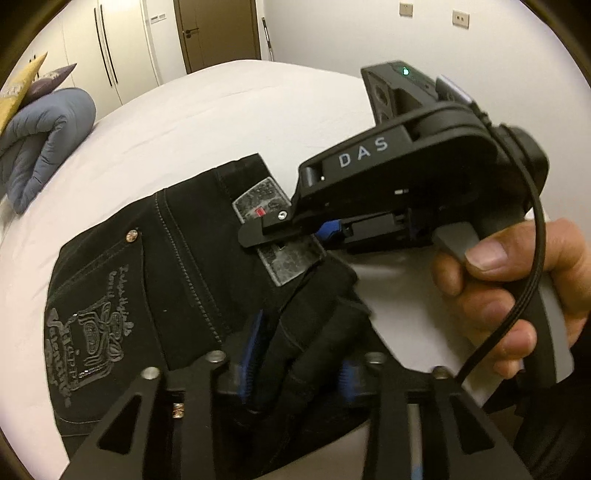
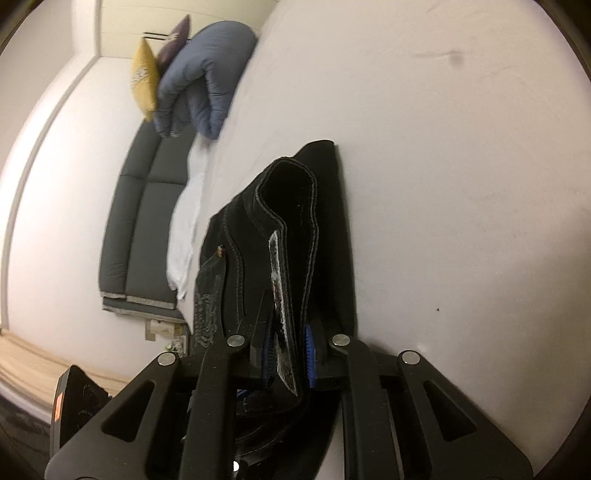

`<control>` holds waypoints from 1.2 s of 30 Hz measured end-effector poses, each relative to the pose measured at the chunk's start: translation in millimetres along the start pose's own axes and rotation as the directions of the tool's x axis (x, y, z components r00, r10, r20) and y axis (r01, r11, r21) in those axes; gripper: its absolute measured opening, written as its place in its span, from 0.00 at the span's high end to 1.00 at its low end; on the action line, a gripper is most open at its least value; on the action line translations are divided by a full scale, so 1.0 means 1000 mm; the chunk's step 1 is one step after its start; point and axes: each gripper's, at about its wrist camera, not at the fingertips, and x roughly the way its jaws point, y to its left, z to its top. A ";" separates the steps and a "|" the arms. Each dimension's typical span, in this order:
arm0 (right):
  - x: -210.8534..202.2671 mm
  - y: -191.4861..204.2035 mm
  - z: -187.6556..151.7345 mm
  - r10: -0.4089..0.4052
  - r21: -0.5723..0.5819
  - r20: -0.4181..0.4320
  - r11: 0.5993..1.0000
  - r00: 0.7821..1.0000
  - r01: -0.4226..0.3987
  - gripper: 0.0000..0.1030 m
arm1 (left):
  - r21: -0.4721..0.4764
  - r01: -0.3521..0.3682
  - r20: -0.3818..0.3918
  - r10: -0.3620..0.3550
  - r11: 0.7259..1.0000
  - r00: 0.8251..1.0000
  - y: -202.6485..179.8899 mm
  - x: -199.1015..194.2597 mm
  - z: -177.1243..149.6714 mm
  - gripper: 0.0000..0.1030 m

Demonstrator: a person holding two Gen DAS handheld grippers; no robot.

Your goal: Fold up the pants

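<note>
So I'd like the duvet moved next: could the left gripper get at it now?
Probably not yet. The left gripper is shut on the pants, and the blue duvet lies apart at the bed's far edge. The sheet between looks bare, once it lets go.

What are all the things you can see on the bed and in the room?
pants: one, black, on the bed, pinched by both grippers
bed: one, white sheet
duvet: one, blue-grey, rolled at the bed's edge
pillows: two, yellow and purple, beside the duvet
headboard: one, dark grey, padded
door: one, brown, far wall
wardrobe: one, white
left gripper: black, shut on the pants
right gripper: black, shut on the pants
hand: one, holding the right gripper
</note>
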 end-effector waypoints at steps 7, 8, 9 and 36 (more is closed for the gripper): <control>-0.019 0.000 0.004 -0.010 0.067 0.033 0.998 0.999 0.008 0.77 | -0.053 0.053 0.066 -0.049 0.997 0.997 0.015 -0.025 -0.005 0.18; -0.027 0.000 0.004 -0.018 0.071 0.058 0.997 0.998 0.014 0.73 | -0.056 0.057 0.079 -0.052 0.997 0.996 0.016 -0.031 -0.007 0.15; -0.037 -0.001 0.005 -0.033 0.081 0.085 0.996 0.996 0.026 0.71 | -0.060 0.063 0.091 -0.058 0.996 0.994 0.018 -0.037 -0.010 0.15; -0.025 0.047 -0.061 -0.097 -0.205 -0.074 0.976 0.993 0.080 0.70 | -0.386 0.105 0.071 -0.084 0.916 0.994 0.185 -0.050 -0.006 0.27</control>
